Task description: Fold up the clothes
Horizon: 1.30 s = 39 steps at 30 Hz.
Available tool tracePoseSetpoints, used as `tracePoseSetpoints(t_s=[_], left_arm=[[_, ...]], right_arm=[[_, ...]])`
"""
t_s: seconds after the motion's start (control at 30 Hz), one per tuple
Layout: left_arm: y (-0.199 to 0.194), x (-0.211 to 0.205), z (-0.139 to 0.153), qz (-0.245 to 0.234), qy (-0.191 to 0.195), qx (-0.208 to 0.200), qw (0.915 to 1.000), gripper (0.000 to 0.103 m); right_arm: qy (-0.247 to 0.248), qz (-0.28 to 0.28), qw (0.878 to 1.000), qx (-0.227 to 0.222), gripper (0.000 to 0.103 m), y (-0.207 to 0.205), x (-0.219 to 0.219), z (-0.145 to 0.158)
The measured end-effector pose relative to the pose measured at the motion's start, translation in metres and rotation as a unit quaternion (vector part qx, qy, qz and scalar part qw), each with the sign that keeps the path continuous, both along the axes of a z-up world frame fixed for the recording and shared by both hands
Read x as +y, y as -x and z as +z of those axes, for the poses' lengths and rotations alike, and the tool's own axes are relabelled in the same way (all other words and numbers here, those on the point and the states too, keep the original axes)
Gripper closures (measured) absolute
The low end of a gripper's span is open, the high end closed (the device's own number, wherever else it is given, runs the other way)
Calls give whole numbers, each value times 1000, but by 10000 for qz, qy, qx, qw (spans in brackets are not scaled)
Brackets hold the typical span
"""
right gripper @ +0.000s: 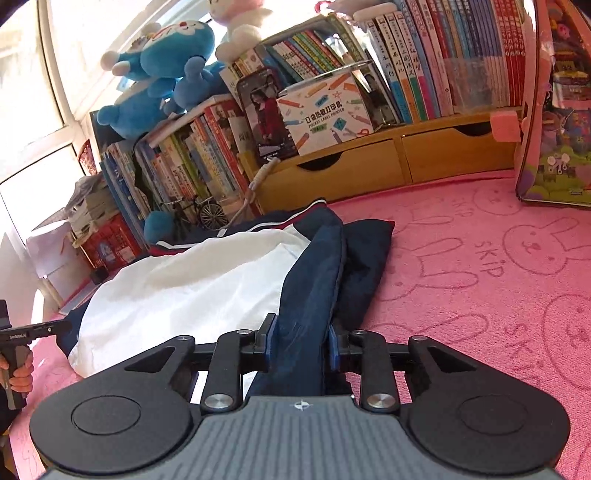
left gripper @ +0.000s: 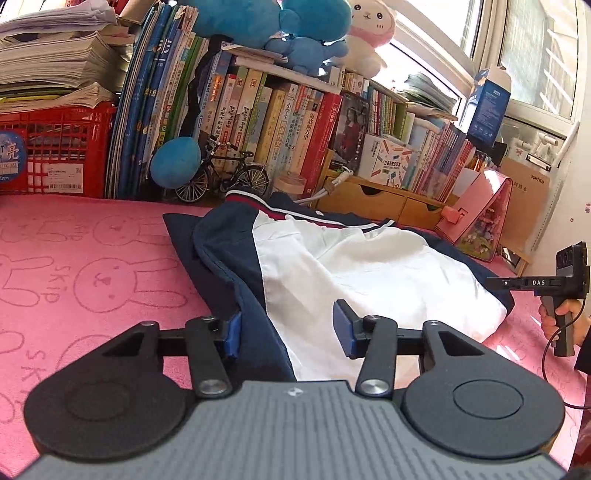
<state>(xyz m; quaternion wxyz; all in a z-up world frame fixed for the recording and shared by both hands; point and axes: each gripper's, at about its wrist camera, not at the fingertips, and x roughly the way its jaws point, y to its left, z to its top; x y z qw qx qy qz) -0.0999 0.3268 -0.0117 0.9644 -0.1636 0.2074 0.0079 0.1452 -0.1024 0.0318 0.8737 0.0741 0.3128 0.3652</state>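
On the left, the left hand-held gripper (left gripper: 288,332) is held with its fingers apart over the jacket's (left gripper: 369,266) near edge. The navy-and-white jacket is spread on the pink table (left gripper: 92,266). On the right, the navy sleeve (right gripper: 314,295) is clamped by the right hand-held gripper (right gripper: 300,349).

The jacket (left gripper: 369,266) lies on the mat (left gripper: 92,266), partly folded, one sleeve (right gripper: 314,277) laid along its side. The left gripper (left gripper: 288,332) stands at one end of the jacket, its fingers either side of the cloth edge, apart from it. The right gripper (right gripper: 299,347) stands at the opposite end, its fingers touching the sleeve on both sides. Behind the jacket, books (left gripper: 266,125) line the mat's far edge, with a toy bicycle (left gripper: 221,173) before them and plush toys (left gripper: 295,33) on top. A crate (left gripper: 55,147) sits beside the books, papers (left gripper: 51,55) stacked on it. A drawer unit (right gripper: 369,166) sits beneath more books.
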Motion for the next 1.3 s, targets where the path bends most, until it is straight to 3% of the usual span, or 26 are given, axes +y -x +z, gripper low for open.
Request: tracePoseSetpoints(t_s=[0.07, 0.13, 0.2, 0.23, 0.3, 0.43, 0.6, 0.73, 0.77, 0.8, 0.83, 0.87, 0.93, 0.97, 1.03, 1.17, 1.2, 1.23, 1.3], left_arm=[[5, 7, -3, -85, 278, -159, 9995, 63], [-7, 18, -15, -47, 691, 128, 9975, 63], [-24, 18, -21, 121, 707, 488, 9962, 65], [-28, 17, -20, 208, 665, 525, 9962, 72], [-23, 17, -11, 292, 673, 283, 9969, 91], [11, 39, -4, 71, 1243, -306, 9917, 96], [13, 38, -22, 231, 863, 607, 9942, 95], [13, 24, -11, 463, 122, 1012, 9937, 81], [12, 20, -7, 636, -131, 1189, 9908, 68], [10, 15, -4, 809, -383, 1364, 9866, 28], [8, 11, -1, 1002, -645, 1506, 9814, 0], [6, 8, 2, 1170, -903, 1578, 9763, 0], [6, 4, 6, 1292, -1189, 1621, 9710, 2], [6, 2, 8, 1372, -1280, 1624, 9687, 2], [10, 0, 14, 1722, -1423, 1576, 9619, 2], [20, -3, 33, 2172, -1393, 1229, 9583, 2], [20, -6, 39, 2114, -1351, 1078, 9620, 2], [19, -11, 45, 2038, -1332, 937, 9654, 2], [9, -27, 52, 1772, -1410, 749, 9711, 2]], right_arm=[[154, 210, 9996, -56, 75, 9, -3, 2], [166, 264, 9995, 105, 75, 8, -8, -1], [120, 228, 9994, 244, 75, 4, -10, -3], [61, 151, 9995, 283, 79, 2, -8, -3], [-143, 60, 9996, 254, 89, 1, -8, 1], [-517, 174, 9985, -40, 95, 10, -28, 20], [621, 8, 9979, 183, 95, 14, -40, -2], [1404, -165, 9900, -29, 94, 30, -43, 0], [1569, -306, 9871, -86, 91, 33, -44, 4], [1688, -483, 9843, -204, 88, 37, -43, 9], [1665, -576, 9837, -361, 87, 39, -42, 15], [1523, -589, 9855, -469, 81, 40, -41, 20], [977, -663, 9918, -492, 32, 34, -34, 27], [688, -706, 9939, -491, 28, 30, -31, 30], [375, -707, 9959, -419, 28, 14, -14, 34], [924, -846, 9914, -373, 29, -14, 25, 22], [935, -831, 9919, -201, 40, -18, 30, 17], [839, -806, 9932, 7, 71, -20, 34, 13], [802, -871, 9929, -133, 87, -9, 37, 16]])
